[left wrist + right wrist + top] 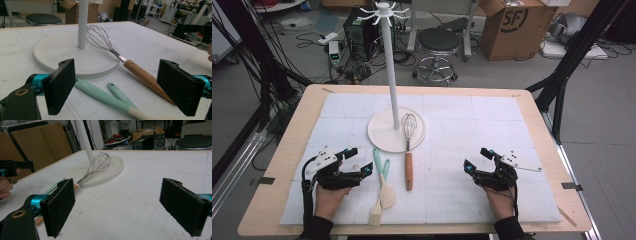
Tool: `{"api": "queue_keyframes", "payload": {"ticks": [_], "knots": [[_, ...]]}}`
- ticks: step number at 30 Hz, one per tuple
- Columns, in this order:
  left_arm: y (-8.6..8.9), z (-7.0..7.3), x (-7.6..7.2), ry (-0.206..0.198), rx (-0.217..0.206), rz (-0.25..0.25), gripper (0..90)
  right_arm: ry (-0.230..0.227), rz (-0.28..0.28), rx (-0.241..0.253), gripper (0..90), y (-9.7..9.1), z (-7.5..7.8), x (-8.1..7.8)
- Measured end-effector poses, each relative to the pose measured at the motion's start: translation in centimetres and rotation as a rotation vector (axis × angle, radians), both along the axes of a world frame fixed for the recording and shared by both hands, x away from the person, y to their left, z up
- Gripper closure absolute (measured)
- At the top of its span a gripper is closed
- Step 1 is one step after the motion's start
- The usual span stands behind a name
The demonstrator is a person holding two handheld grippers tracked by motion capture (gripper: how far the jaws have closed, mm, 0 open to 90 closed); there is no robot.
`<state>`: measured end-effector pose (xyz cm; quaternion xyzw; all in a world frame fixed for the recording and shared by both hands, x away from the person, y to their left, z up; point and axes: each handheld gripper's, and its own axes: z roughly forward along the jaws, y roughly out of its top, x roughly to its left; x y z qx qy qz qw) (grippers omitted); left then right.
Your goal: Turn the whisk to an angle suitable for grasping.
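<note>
Both grippers rest low on the white padded surface point(492, 125), empty. The left gripper point(357, 162) at lower left has its fingers point(60, 86) spread wide, aimed toward the utensils just beside it: a mint-handled silicone spatula point(379, 177), a mint-handled pastry brush point(380, 197), and a wire whisk with a wooden handle point(408, 150) whose wires lean on the round base of the white hook stand point(384, 132). The right gripper point(478, 159) at lower right is likewise spread, well apart from them. The spatula and brush lie touching, so a careless pinch could catch both or nudge one aside; the whisk may roll off the base.
</note>
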<state>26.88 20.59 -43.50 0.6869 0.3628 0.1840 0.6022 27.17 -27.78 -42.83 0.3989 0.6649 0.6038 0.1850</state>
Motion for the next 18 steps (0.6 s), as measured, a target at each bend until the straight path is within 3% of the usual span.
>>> {"api": "queue_keyframes", "payload": {"ticks": [9,12,15,18], "knots": [[0.06,-0.06,-0.07,0.004,0.002,0.011,16.3,0.009,0.007,0.004,13.7,0.30,0.01,0.12],[-0.06,-0.09,-0.09,0.006,0.002,0.010,16.3,0.015,0.007,0.008,21.2,0.62,0.09,0.13],[-0.19,-0.10,-0.14,0.001,0.010,0.004,16.3,0.033,0.036,0.094,31.7,0.67,0.16,0.20],[-0.31,-0.11,-0.17,0.002,0.013,0.001,16.3,0.033,0.041,0.092,40.6,0.93,0.30,0.14]]}}
